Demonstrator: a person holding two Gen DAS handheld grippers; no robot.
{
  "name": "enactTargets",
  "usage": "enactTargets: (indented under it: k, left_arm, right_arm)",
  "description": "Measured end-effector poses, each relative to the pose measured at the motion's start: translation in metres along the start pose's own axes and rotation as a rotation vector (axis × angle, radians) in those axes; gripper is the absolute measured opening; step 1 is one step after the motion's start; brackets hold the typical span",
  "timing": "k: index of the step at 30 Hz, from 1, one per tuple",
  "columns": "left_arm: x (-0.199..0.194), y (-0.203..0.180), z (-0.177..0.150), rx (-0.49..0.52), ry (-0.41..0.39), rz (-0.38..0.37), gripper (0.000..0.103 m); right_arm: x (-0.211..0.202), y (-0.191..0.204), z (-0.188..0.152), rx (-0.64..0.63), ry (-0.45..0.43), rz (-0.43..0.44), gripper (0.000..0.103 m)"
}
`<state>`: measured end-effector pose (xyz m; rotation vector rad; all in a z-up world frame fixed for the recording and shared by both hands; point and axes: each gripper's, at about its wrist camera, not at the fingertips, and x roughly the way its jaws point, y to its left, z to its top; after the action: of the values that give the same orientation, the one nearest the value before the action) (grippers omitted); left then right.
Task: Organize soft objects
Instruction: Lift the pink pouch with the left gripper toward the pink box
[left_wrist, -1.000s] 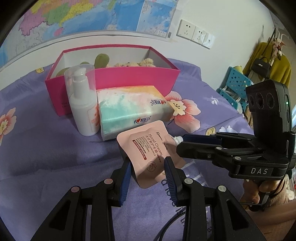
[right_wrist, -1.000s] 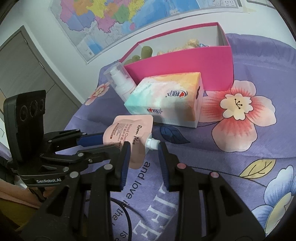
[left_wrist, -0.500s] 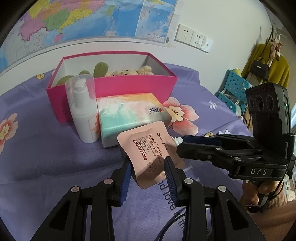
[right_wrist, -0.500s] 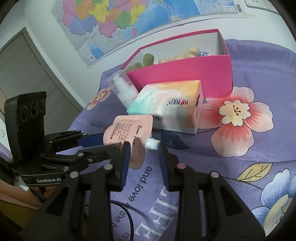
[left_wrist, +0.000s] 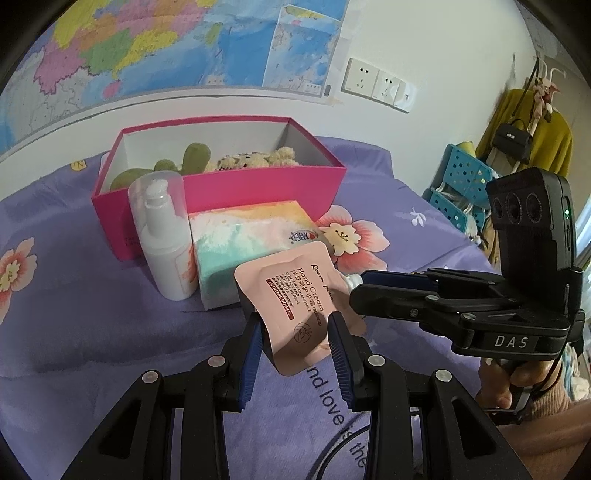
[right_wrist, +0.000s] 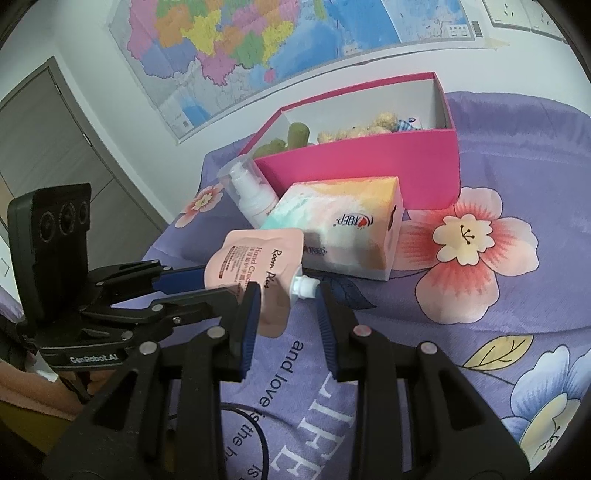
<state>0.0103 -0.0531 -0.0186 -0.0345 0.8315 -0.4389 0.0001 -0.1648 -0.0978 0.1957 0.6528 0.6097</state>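
Observation:
A pink hand cream pouch (left_wrist: 291, 295) with a white spout is held up above the purple floral bedspread. My left gripper (left_wrist: 295, 328) is shut on its lower body. My right gripper (right_wrist: 286, 295) is shut on its spout end (right_wrist: 303, 288), and in the left wrist view it (left_wrist: 360, 280) reaches in from the right. Behind stand a pastel tissue pack (left_wrist: 251, 236), a white pump bottle (left_wrist: 162, 236) and an open pink box (left_wrist: 221, 188) with green and beige plush toys (left_wrist: 236, 160) inside.
The purple floral bedspread (left_wrist: 74, 325) covers the whole surface. A map hangs on the wall (left_wrist: 147, 48) behind the box. Blue crates (left_wrist: 458, 184) and hanging clothes stand at the far right. A grey door (right_wrist: 44, 147) is on the left in the right wrist view.
Both grippers have risen with the pouch between them, so the box, tissue pack and bottle sit lower and farther away. Both grips are unchanged.

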Motion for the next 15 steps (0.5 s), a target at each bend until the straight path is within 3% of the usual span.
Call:
enactTargets:
  k: [15]
  left_arm:
    - [-0.0033,-0.0046,0.0058,0.017,-0.024,0.014,0.035]
  right_arm:
    - [-0.0057,0.0010,0.0064,-0.011,-0.025,-0.003,0.034]
